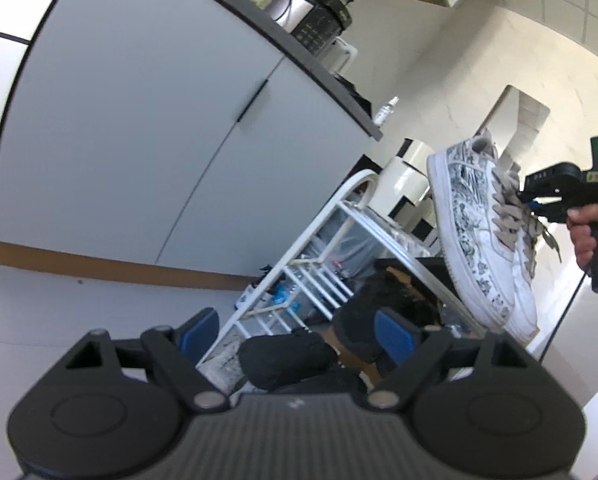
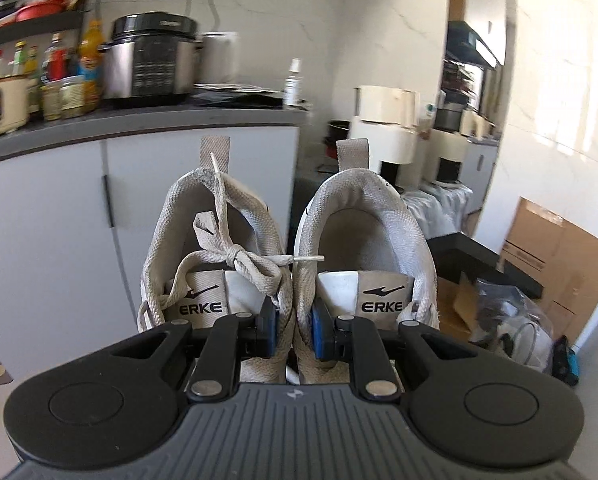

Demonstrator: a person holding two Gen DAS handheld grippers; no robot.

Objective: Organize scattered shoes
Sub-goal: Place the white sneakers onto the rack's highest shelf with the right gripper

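My right tool [image 2: 294, 330] pinches the adjoining inner collars of two white, black-patterned ERKE sneakers [image 2: 291, 248], side by side, laces grey, lifted above the white shoe rack [image 1: 299, 256].

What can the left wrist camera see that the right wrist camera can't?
Only the left wrist view shows the white shoe rack, the black shoes near its open left gripper, and the sneakers' printed sides. Only the right wrist view shows the ERKE tongue labels, the tied lace and the sauce bottles. Both show the pair of white sneakers pinched by the right gripper, and the pressure cooker on the counter.
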